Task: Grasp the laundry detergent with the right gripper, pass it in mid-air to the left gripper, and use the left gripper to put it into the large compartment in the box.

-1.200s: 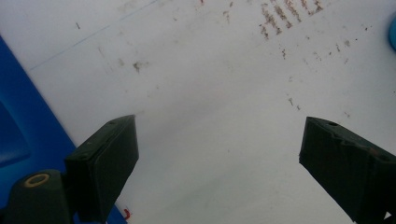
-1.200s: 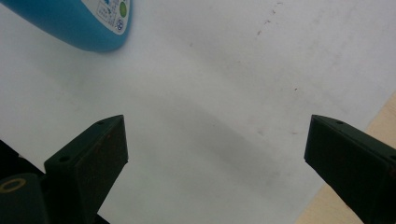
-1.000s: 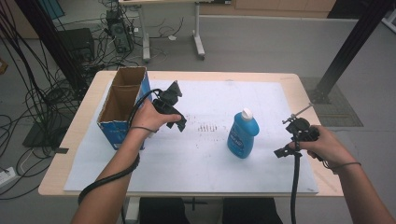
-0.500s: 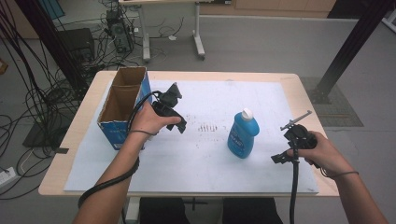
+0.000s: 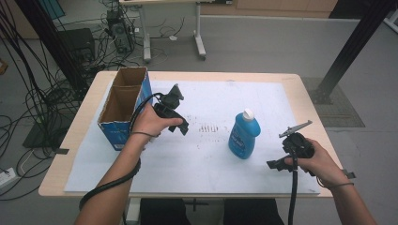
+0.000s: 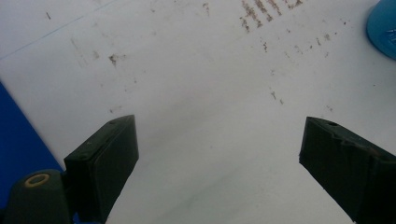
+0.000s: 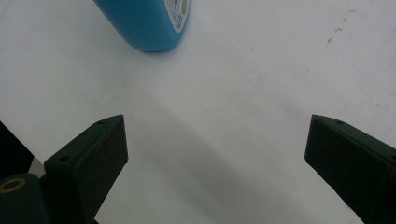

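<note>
Blue bottle (image 5: 244, 136) upright right of desk centre, untouched. Right gripper (image 5: 277, 164) near it, jaws apart; left gripper (image 5: 180, 125) beside cardboard box (image 5: 123, 112), jaws apart, empty. Grasp not yet made.

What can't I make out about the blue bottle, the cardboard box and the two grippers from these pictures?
- Blue bottle: label print too small in the high view; cut off by the top edge in the right gripper view.
- Cardboard box: its floor is hidden by its own walls and shadow.
- Left gripper: fingers partly hidden behind the hand in the high view.
- Right gripper: fingers dark and small in the high view.
</note>
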Tool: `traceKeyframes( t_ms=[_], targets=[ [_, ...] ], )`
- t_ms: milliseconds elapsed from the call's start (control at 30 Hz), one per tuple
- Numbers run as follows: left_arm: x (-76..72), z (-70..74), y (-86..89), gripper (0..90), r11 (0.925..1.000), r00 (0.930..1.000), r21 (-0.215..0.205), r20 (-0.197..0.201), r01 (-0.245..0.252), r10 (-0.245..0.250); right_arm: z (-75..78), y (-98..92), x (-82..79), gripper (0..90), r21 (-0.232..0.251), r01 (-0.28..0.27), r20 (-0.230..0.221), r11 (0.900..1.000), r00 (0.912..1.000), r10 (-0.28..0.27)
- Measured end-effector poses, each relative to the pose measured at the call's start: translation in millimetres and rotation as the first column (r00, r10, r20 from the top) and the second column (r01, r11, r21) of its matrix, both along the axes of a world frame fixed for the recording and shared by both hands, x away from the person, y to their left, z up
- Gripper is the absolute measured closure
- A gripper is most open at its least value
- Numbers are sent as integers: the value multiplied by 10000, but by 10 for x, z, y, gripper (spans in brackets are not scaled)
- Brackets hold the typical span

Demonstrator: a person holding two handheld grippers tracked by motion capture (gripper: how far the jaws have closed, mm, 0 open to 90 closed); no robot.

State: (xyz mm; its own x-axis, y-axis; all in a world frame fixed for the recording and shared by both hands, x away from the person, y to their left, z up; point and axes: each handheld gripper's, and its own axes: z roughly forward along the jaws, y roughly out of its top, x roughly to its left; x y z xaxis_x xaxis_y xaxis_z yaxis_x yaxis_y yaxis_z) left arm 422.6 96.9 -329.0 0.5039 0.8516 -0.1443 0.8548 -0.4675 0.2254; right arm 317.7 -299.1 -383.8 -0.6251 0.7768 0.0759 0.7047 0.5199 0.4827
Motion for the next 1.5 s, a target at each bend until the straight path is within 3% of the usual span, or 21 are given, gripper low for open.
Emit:
traceKeyframes(
  t_ms=[300,567,633,700,1167,1433,1500],
  targets=[
    [-4,16,14,121,10000,10000,-32,-10,13,-13,-85,9,-39,54,422,-173,740,9990,9972,142],
    [-6,37,46,121,9999,9999,-125,44,-101,102,-166,15,-78,53,1018,-211,1413,9946,9899,66],
    [-4,46,61,121,9999,9999,-116,70,-124,125,-194,23,-97,56,1216,-226,1825,9923,9832,0],
    [-6,44,62,121,9998,9999,-141,81,-148,149,-205,23,-103,55,1301,-243,1920,9912,9814,-12],
    [-34,-11,25,121,9999,10000,-56,-2,-90,90,-314,64,-199,55,2355,-756,2423,9689,9701,168],
    [-35,14,14,121,9999,9999,-73,51,-103,103,-330,71,-225,57,2987,-873,2821,9504,9594,-5],
    [-38,14,10,120,10000,10000,-55,44,-54,54,-334,81,-235,58,3109,-931,3053,9459,9522,-66]
  ],
)
